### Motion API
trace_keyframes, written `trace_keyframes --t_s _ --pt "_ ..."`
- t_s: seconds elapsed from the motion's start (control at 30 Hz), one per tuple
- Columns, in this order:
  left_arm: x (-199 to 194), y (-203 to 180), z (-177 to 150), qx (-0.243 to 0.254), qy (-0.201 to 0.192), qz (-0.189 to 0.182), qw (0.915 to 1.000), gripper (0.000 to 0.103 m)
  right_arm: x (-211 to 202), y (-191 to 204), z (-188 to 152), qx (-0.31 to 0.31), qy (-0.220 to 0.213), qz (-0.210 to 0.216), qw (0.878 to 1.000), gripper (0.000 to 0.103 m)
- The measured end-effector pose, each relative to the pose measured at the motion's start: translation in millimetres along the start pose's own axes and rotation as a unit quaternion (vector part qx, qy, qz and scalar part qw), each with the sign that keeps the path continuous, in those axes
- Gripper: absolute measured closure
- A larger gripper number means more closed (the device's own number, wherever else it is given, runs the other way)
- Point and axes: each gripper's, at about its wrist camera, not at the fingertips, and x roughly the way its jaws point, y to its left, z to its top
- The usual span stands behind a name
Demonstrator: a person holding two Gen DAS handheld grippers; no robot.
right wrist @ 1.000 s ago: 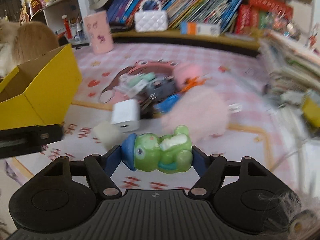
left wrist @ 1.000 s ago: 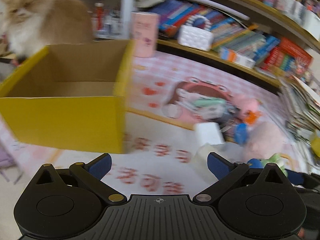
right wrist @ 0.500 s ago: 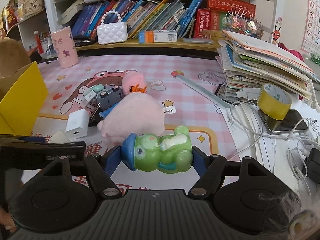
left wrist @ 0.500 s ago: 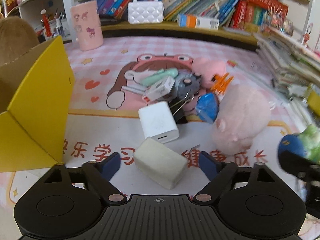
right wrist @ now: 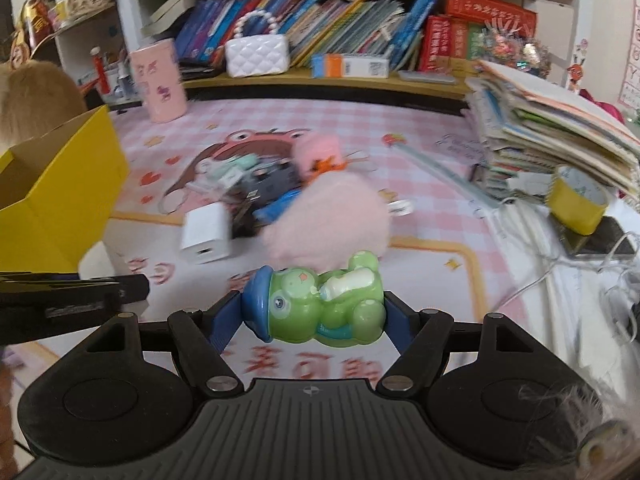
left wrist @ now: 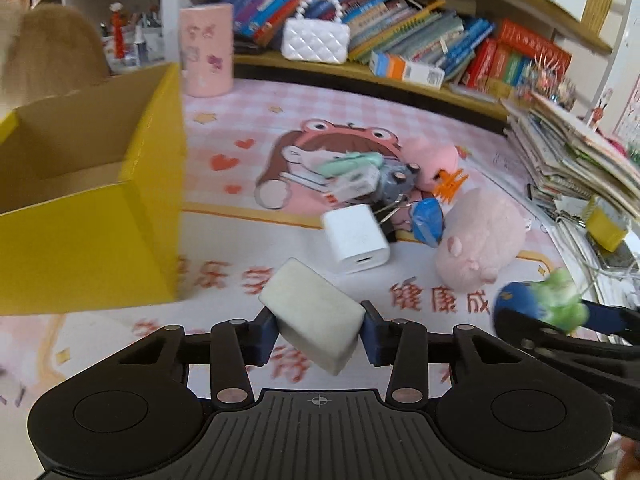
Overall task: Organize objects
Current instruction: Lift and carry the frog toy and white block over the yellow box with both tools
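My left gripper [left wrist: 318,326] is shut on a white rectangular block [left wrist: 314,312] and holds it above the mat, right of the open yellow box [left wrist: 92,216]. My right gripper [right wrist: 314,312] is shut on a green frog toy [right wrist: 324,300] with a blue hat; it also shows at the right of the left wrist view [left wrist: 540,304]. A pile lies on the pink mat: a white charger [left wrist: 356,238], a pink plush [left wrist: 480,240], a blue item [left wrist: 428,220] and several small things.
A pink cup [left wrist: 206,48] and a white purse [left wrist: 314,40] stand by the bookshelf at the back. A stack of papers [right wrist: 552,136], a yellow tape roll [right wrist: 576,204] and cables lie at the right. A furry cat [left wrist: 48,52] sits behind the box.
My left gripper has closed on the white block and lifted it. The right gripper, still holding the frog, has swung left toward the box.
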Motion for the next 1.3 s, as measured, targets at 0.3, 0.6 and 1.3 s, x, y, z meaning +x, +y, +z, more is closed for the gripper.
trace_keyframes --t_s 0.3,0.6,1.3 --pt "-48.7 80.0 -27.1 -0.016 -0.014 0.004 0.9998 0.062 -18.4 90.5 -18.3 -0.022 0.005 0.031 0.999 0.031" --pt "-98.2 165.6 -61.9 -0.044 -0.024 0.026 0.9984 0.062 -39.6 184.7 -49.8 -0.042 0.014 0.06 0.997 0.031" --pt "-160.8 252.6 -86.2 -0.064 -0.086 0.032 0.9937 0.062 -78.9 284.0 -72.4 -0.079 -0.017 0.073 0.994 0.031"
